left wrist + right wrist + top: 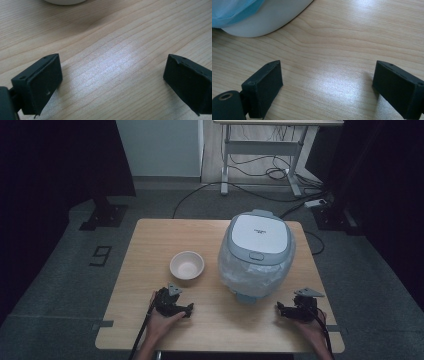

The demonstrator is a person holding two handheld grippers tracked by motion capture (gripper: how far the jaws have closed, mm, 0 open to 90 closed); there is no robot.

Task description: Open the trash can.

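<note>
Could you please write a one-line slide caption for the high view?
Both open grippers, left gripper and right gripper, rest near a white bowl and closed rice cooker.

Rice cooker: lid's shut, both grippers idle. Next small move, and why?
Probably bring the right gripper up to the latch button on the rice cooker: its lid is closed, both grippers rest open on the table, and the bowl sits empty.
</note>
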